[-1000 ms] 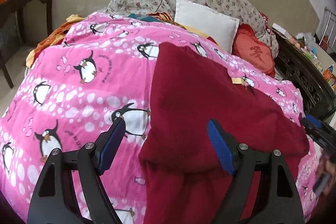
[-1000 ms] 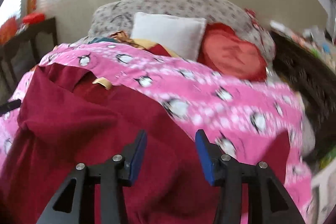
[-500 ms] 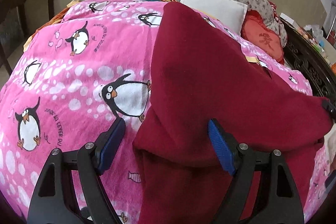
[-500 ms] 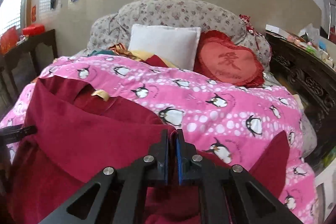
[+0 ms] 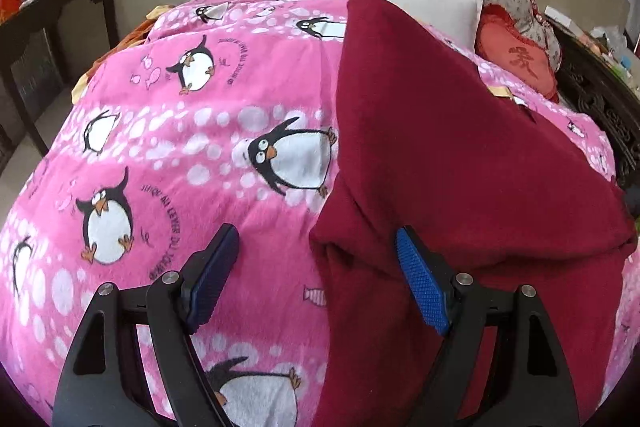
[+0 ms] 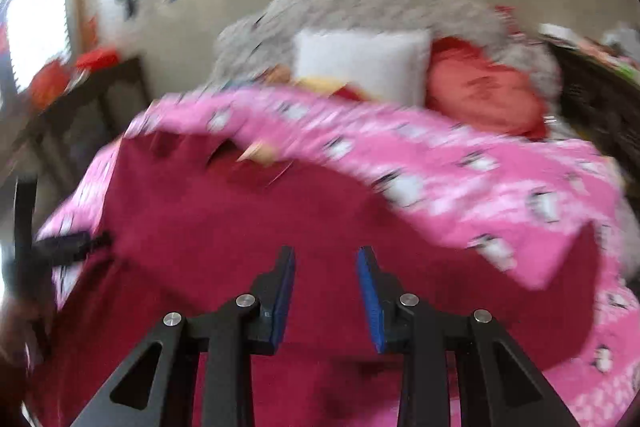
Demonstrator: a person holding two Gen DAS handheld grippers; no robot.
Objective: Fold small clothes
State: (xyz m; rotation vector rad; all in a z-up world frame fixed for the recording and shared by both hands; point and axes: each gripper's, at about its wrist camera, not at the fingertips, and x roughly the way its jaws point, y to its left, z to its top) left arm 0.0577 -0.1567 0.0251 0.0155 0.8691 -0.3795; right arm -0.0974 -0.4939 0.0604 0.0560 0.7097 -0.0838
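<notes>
Maroon garment [image 5: 460, 155] lies on pink penguin blanket [image 5: 200, 131], both grippers parted.

Change over the last second. The right gripper [image 6: 326, 293], open a second ago and clamped on the dark red garment [image 6: 224, 227] half a second ago, now has its jaws parted again, nothing between the blue pads; its view is motion-blurred, having been sharp half a second ago. The left gripper [image 5: 316, 283] (jaws wide throughout) has drawn closer to the pink penguin blanket [image 5: 180, 147], whose penguins appear larger. In the left wrist view the garment's [image 5: 460, 155] folded layer now reaches further toward the pillows than a second ago.
</notes>
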